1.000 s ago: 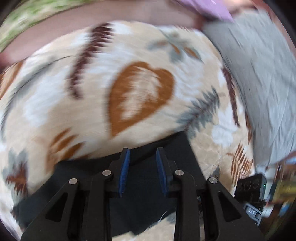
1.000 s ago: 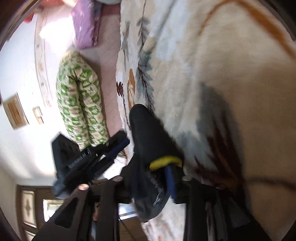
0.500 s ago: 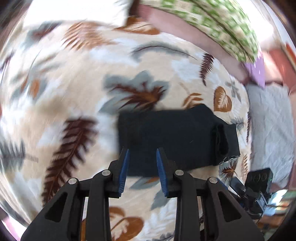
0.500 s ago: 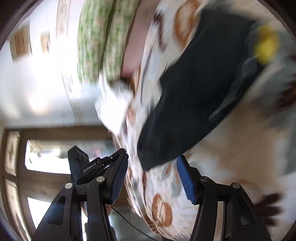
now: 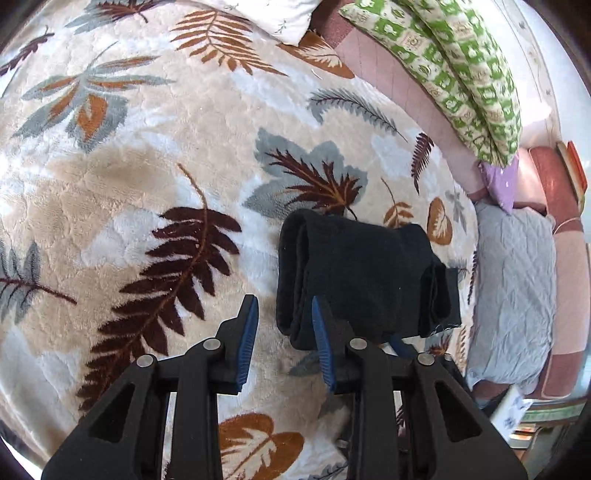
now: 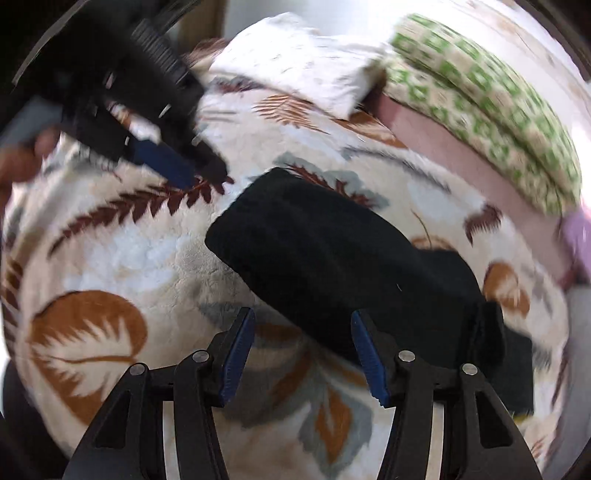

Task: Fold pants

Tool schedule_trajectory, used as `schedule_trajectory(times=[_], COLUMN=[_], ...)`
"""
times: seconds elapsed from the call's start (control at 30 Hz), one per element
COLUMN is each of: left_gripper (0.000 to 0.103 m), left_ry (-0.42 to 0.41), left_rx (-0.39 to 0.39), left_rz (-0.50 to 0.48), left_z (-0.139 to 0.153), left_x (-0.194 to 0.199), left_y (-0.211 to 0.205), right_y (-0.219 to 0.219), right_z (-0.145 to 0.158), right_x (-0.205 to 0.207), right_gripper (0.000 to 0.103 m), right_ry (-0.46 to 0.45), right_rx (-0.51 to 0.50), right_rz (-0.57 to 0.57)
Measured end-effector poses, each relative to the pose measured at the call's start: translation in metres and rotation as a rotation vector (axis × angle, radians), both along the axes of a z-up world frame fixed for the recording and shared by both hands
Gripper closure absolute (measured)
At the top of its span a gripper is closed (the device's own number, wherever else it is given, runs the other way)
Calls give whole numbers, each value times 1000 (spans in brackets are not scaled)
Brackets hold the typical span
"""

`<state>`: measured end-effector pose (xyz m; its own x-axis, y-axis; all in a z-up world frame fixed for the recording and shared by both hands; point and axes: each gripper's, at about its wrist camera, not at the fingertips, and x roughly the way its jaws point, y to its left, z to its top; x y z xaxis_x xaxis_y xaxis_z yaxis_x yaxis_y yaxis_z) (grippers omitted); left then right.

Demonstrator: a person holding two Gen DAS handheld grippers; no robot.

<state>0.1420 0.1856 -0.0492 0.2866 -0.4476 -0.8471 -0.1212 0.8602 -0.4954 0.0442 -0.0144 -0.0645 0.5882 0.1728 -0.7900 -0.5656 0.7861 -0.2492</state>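
The black pants (image 5: 364, 275) lie folded into a thick bundle on the leaf-patterned blanket (image 5: 140, 155). My left gripper (image 5: 284, 314) is open and empty, hovering just left of the bundle's near corner. In the right wrist view the pants (image 6: 332, 258) lie just ahead of my right gripper (image 6: 303, 325), which is open wide and empty. The left gripper (image 6: 159, 147) also shows there, blurred, at the upper left, apart from the pants.
Green-patterned pillows (image 5: 461, 70) and a white pillow (image 5: 273, 14) lie along the far side. A grey quilted blanket (image 5: 517, 288) and a purple cushion (image 5: 500, 181) are to the right. A pink sheet (image 5: 391, 70) borders the blanket.
My right gripper let go of the pants and opened wide. Both grippers pulled back from the cloth. The pants now lie as a folded bundle on the blanket.
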Motion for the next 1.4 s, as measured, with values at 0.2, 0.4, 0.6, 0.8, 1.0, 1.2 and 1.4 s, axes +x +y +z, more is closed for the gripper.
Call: schedule_trajectory(times=[0.2, 0.4, 0.6, 0.8, 1.0, 1.2, 1.4], left_gripper=[75, 75, 75, 75, 74, 74, 74], left_ry=[-10, 16, 43, 26, 13, -20, -118], left_rx=[-8, -25, -190, -518, -734, -755, -908], left_rz=[16, 13, 29, 162, 277, 261, 236], left_z=[-2, -14, -33, -64, -88, -92, -96], left_x=[3, 7, 17, 16, 4, -5, -10], left_y=[17, 21, 13, 13, 21, 24, 20], right_y=[36, 37, 10, -4, -6, -6, -5], right_z=[-29, -32, -10, -2, -4, -7, -11], right_x=[16, 43, 42, 40, 43, 42, 44], right_gripper=[47, 84, 93, 93, 93, 93, 93], right_ry=[-26, -30, -65, -49, -22, -5, 13], right_rx=[-140, -93, 44, 129, 167, 179, 178], right_rz=[77, 49, 25, 19, 7, 7, -1])
